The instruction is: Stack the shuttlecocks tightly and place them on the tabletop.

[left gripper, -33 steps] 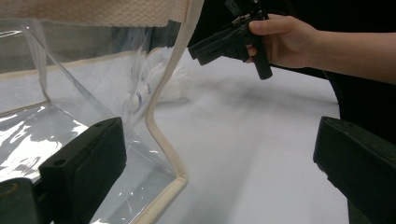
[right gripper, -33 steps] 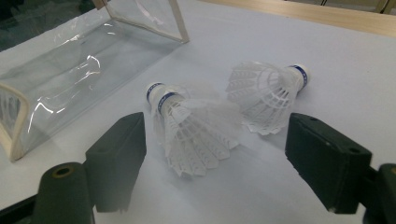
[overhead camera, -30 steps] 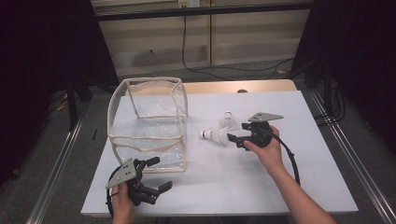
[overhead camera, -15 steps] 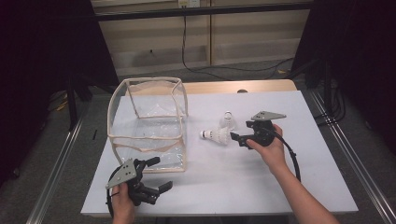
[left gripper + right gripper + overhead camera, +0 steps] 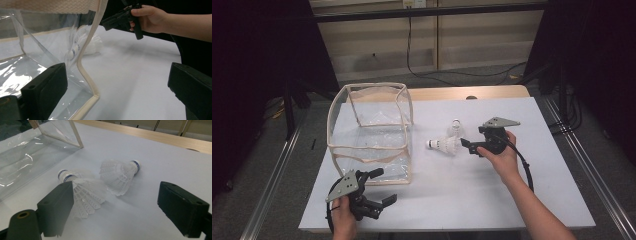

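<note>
From the high view, the right gripper (image 5: 468,145) hovers just beside two white feathered shuttlecocks (image 5: 444,145) lying on the white table (image 5: 492,195), apparently lined up for a pick; its jaws have just been opening and hold nothing. The left gripper (image 5: 382,187) waits near the clear plastic cube-shaped bag with beige trim (image 5: 369,135), jaws spread and empty.

In the left gripper view, the bag's beige corner seam (image 5: 86,62) stands close ahead, perhaps so it can be steadied.

In the right gripper view, the nearer shuttlecock (image 5: 83,188) lies just ahead of the wide, empty jaws. Blue cork bands carry no legible writing.
</note>
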Demonstrator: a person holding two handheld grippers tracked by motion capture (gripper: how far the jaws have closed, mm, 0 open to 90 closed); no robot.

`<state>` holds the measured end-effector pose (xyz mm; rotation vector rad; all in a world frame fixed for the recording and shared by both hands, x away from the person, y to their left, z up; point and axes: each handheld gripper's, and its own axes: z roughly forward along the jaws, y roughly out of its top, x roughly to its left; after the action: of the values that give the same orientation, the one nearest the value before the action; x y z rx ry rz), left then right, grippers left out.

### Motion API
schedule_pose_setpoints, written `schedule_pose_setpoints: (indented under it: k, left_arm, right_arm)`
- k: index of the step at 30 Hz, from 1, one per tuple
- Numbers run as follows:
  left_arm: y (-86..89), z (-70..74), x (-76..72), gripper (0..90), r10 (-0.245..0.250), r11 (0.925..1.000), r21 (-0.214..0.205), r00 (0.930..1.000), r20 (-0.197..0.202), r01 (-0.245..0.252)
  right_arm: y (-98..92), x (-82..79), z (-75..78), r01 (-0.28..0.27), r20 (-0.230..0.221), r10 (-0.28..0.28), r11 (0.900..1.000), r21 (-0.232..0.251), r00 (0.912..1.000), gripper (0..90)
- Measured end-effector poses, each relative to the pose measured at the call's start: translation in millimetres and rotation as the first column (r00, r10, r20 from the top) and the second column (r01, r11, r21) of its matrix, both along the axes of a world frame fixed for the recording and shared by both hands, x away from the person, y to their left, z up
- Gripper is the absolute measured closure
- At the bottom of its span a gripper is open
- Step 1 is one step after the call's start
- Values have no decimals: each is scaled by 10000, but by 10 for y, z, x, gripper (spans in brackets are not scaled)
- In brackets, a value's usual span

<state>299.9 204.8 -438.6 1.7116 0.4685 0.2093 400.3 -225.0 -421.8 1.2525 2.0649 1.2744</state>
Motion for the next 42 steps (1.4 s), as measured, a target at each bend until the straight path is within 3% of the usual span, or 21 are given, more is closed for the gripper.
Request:
schedule_pose_setpoints:
  k: [27, 42]
  left_arm:
    - [6, 0, 1, 27, 20, 10000, -35, 10000, -17, -21]
    - [7, -2, 5, 27, -27, 10000, 7, 10000, -20, 27]
  right_arm:
    - [95, 165, 54, 373, 171, -365, 9981, -493, 9992, 140]
    - [145, 257, 79, 346, 280, -322, 9956, -874, 9991, 229]
